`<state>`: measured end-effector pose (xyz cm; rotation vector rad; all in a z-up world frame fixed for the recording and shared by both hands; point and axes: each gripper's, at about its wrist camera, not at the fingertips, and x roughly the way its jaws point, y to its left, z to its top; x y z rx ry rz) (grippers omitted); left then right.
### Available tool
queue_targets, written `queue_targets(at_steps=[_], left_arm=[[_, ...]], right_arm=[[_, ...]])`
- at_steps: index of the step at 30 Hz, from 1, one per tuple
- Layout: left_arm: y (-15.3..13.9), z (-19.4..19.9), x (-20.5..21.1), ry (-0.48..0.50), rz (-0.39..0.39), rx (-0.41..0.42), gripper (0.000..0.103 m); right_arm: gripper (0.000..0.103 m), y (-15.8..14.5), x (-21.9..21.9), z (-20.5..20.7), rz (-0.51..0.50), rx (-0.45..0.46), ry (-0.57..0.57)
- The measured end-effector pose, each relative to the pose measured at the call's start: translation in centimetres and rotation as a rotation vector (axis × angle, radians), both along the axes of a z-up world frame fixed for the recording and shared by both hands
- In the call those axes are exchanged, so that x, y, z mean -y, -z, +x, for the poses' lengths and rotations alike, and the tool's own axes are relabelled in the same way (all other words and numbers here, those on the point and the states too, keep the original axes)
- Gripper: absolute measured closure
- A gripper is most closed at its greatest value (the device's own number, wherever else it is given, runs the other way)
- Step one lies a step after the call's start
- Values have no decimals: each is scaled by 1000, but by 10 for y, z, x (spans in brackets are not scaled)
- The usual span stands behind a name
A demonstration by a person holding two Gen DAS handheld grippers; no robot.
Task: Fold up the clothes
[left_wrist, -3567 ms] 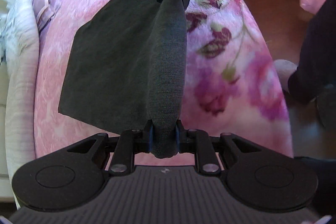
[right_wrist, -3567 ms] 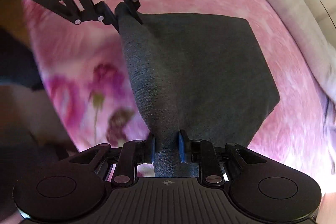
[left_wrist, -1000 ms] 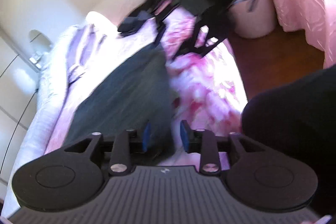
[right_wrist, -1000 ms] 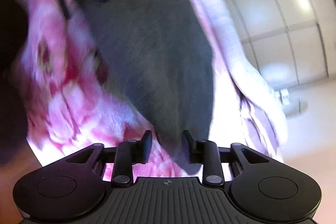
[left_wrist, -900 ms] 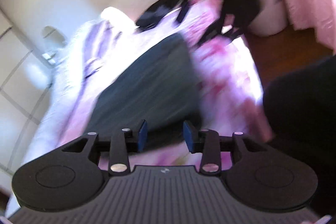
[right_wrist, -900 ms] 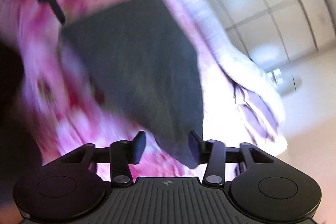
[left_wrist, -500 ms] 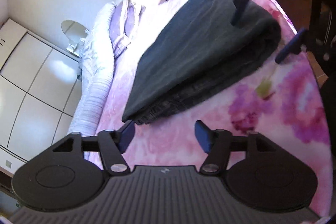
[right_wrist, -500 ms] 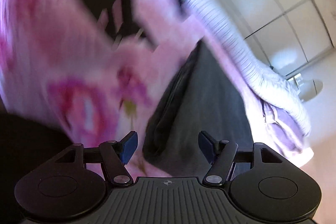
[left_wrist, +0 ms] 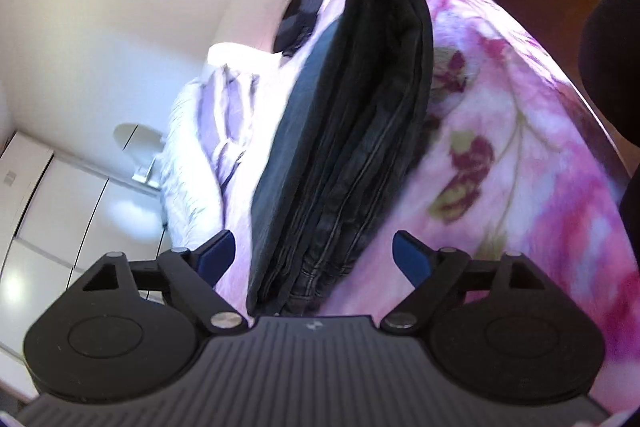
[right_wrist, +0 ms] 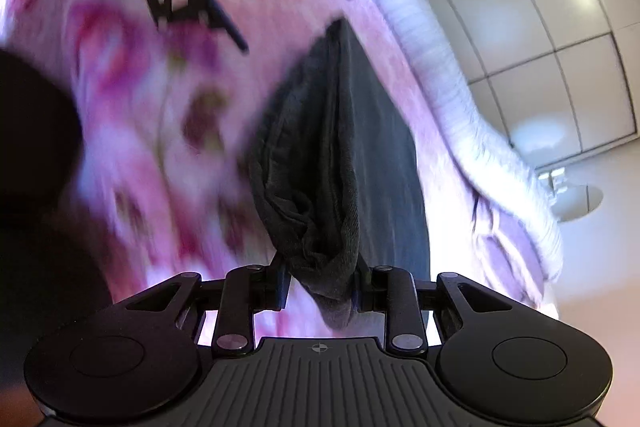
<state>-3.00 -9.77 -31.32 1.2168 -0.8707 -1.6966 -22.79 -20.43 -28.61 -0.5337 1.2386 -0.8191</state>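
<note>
The folded garment (left_wrist: 352, 131) lies on the bed (left_wrist: 520, 131). One end is clamped by the right gripper (right_wrist: 320, 291); the left gripper (left_wrist: 314, 253) is spread around the other end, ungrasped. If lifted so, the layers may be spilled.

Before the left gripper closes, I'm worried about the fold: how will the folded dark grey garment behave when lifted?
The folded dark grey garment is probably floppy: it bunches in the right gripper. Its stacked layers may splay, with the left gripper open.
</note>
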Motion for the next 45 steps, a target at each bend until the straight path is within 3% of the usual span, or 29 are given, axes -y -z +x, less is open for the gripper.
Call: queue_targets(at_steps=[5, 9, 10, 12, 16, 18, 19, 25, 28, 29, 30, 32, 37, 41, 43, 45], left_arm=[[13, -11, 20, 32, -2, 52, 19], [10, -7, 37, 42, 4, 77, 19], [11, -5, 41, 54, -2, 95, 19], [14, 1, 46, 80, -14, 132, 19], [15, 12, 57, 78, 10, 123, 19], [13, 15, 64, 67, 31, 93, 19], [13, 16, 66, 61, 42, 80, 19], [8, 19, 71, 29, 63, 28, 20], [6, 21, 62, 37, 56, 31, 20], [5, 20, 58, 49, 54, 33, 20], [4, 19, 53, 70, 53, 34, 19], [2, 15, 46, 120, 53, 35, 15], [12, -7, 53, 178, -12, 120, 14], [15, -22, 73, 171, -59, 144, 16], [16, -26, 79, 178, -27, 147, 27], [18, -31, 80, 164, 22, 153, 53]], right_arm=[[75, 10, -21, -22, 1, 24, 109], [75, 1, -43, -3, -33, 97, 135], [72, 0, -46, 4, -38, 101, 136], [59, 2, -48, 17, -51, 90, 135], [53, 0, -51, 32, -53, 112, 159], [33, 4, -54, 37, -70, 109, 140], [29, 9, -52, 40, -84, 99, 125], [27, 35, -12, 63, -75, 114, 149], [29, 48, 5, 70, -84, 63, 148], [52, 47, 8, 69, -89, 49, 137], [66, 43, 11, 66, -77, 59, 130], [75, 27, 18, 56, -27, 124, 125], [80, -29, 27, 27, 18, 270, 119], [80, -37, 23, 2, 16, 257, 134], [80, -26, 14, -4, 7, 237, 138], [79, -13, 3, -8, -4, 216, 141]])
